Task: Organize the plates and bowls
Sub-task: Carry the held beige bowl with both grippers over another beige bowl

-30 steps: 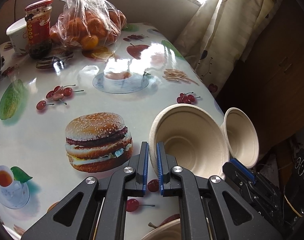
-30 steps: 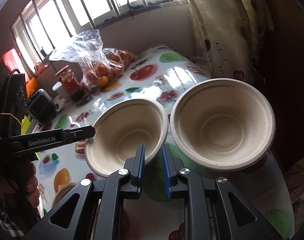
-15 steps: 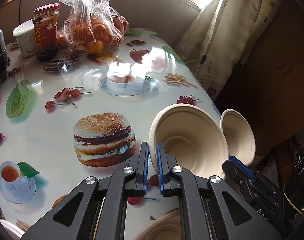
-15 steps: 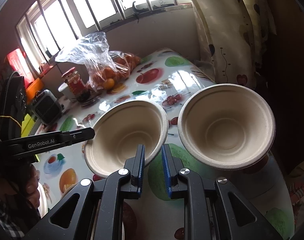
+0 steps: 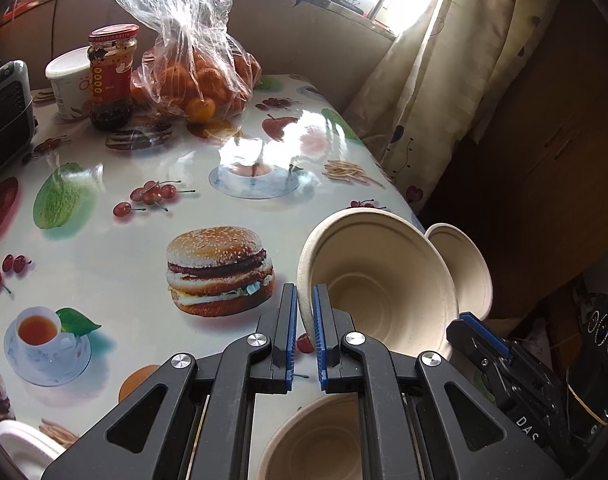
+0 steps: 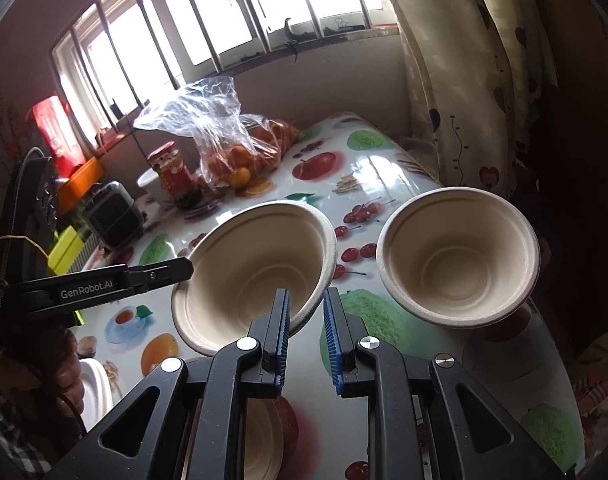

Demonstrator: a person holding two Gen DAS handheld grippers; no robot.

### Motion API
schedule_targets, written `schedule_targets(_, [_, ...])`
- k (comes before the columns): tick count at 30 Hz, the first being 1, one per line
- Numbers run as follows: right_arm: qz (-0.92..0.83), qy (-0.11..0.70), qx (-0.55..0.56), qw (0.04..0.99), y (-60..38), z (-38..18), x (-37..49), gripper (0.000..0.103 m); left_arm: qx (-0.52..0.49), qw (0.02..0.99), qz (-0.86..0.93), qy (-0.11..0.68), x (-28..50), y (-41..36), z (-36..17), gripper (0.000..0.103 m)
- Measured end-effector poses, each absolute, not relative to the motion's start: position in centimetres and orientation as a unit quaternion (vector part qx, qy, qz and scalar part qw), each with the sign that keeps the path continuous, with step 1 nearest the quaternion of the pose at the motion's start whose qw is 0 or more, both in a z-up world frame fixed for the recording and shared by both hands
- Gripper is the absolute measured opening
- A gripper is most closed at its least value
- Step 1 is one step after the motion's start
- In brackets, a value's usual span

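My left gripper (image 5: 304, 312) is shut on the rim of a beige paper bowl (image 5: 378, 280) and holds it tilted above the table. That bowl also shows in the right wrist view (image 6: 255, 272), with the left gripper (image 6: 179, 270) at its left rim. My right gripper (image 6: 307, 316) has its jaws parted, with the bowl's near rim between them. A second beige bowl (image 6: 460, 260) stands on the table's right edge; it also shows in the left wrist view (image 5: 462, 268). A third bowl (image 5: 316, 436) lies under the left gripper.
The table has a glossy food-print cloth (image 5: 115, 264). At the back stand a bag of oranges (image 5: 195, 76), a red-lidded jar (image 5: 111, 76), a white tub (image 5: 67, 80) and a small grey heater (image 5: 3, 116). A curtain (image 5: 444, 92) hangs right. A white plate (image 6: 95, 384) lies near left.
My right gripper's jaws have opened wider around the held bowl's rim. Both cameras have pulled back and up a little. The left gripper keeps its grip.
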State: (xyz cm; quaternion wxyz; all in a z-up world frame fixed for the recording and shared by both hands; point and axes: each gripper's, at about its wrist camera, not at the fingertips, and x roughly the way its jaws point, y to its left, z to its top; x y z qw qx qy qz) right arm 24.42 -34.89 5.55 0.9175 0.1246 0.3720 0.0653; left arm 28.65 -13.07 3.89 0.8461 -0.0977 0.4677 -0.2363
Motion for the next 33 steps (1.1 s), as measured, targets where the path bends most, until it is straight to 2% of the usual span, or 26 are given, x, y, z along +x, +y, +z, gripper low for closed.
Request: schedule_targets(33, [0.088, 0.351, 0.12, 0.924, -32.2, 7.2, 17.6, 0.017, -0.107, 0.853, -0.235, 0.453, 22.1, -9.4, 5.3, 0.008])
